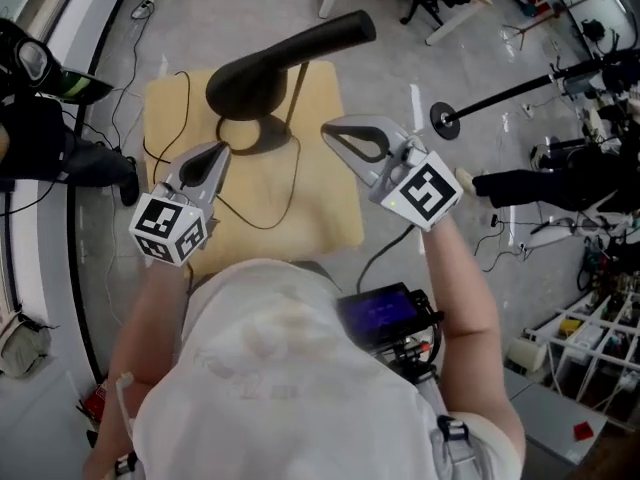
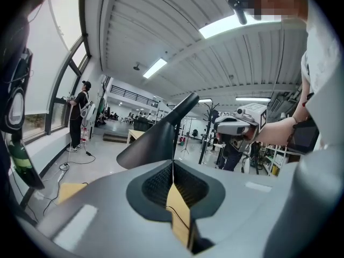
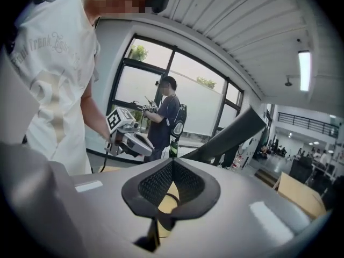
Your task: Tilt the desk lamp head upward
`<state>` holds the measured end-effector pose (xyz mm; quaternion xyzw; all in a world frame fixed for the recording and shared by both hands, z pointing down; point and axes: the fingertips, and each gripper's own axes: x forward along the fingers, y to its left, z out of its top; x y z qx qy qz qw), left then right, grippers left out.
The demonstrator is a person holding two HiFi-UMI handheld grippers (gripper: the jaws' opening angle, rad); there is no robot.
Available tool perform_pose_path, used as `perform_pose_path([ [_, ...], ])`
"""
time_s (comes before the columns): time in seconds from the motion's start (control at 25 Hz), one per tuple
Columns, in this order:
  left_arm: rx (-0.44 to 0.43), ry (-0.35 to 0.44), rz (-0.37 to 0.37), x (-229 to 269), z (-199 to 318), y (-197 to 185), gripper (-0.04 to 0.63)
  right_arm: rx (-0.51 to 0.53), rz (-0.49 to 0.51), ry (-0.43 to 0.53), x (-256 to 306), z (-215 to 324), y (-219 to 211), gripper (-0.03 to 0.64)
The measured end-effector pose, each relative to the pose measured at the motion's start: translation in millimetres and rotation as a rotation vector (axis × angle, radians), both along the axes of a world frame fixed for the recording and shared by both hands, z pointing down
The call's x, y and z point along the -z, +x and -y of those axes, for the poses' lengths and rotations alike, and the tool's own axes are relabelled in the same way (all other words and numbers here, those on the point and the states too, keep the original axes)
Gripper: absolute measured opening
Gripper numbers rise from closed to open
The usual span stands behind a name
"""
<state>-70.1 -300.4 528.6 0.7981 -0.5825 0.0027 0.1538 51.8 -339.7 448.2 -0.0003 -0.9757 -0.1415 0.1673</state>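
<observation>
1. left gripper (image 1: 222, 150): smooth grey plastic shell, dark ribbed pads (image 2: 161, 184) pressed together, nothing held
2. right gripper (image 1: 330, 129): same build, fingers closed tip to tip, empty
3. desk lamp head (image 1: 285, 60): matte black, long tapered shell widening to a rounded end; just beyond both sets of fingertips, not touched by either
4. lamp base (image 1: 250, 133): dark round disc, between the two sets of fingertips, nearer the left
5. table (image 1: 325, 203): pale wood, square, smooth, beneath the fingers; a thin black cable (image 1: 268, 223) loops across it behind the tips

The lamp head (image 1: 288, 63) hides much of its base (image 1: 255, 138).
</observation>
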Motion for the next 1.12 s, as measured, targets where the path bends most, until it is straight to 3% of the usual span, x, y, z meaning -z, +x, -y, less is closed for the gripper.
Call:
perform_pose_path([
  [0.44, -0.001, 0.005, -0.012, -4.4, -3.2, -14.8, 0.005, 0.066, -0.187, 0.379, 60.9, 20.2, -32.2, 0.024],
  [0.76, 0.001, 0.014, -0.028, -5.6, -6.4, -15.1, 0.005, 0.028, -0.316, 0.639, 101.9, 63.4, -34.8, 0.155],
  [0.96, -0.003, 0.017, -0.026, -3.9, -2.4, -15.8, 0.005, 0.093, -0.527, 0.785, 91.0, 96.7, -28.7, 0.284],
  [1.12, -0.006, 0.014, -0.025, -5.1, -4.7, -14.6, 0.005, 0.159, -0.647, 0.876, 76.9, 111.3, -31.6, 0.313],
])
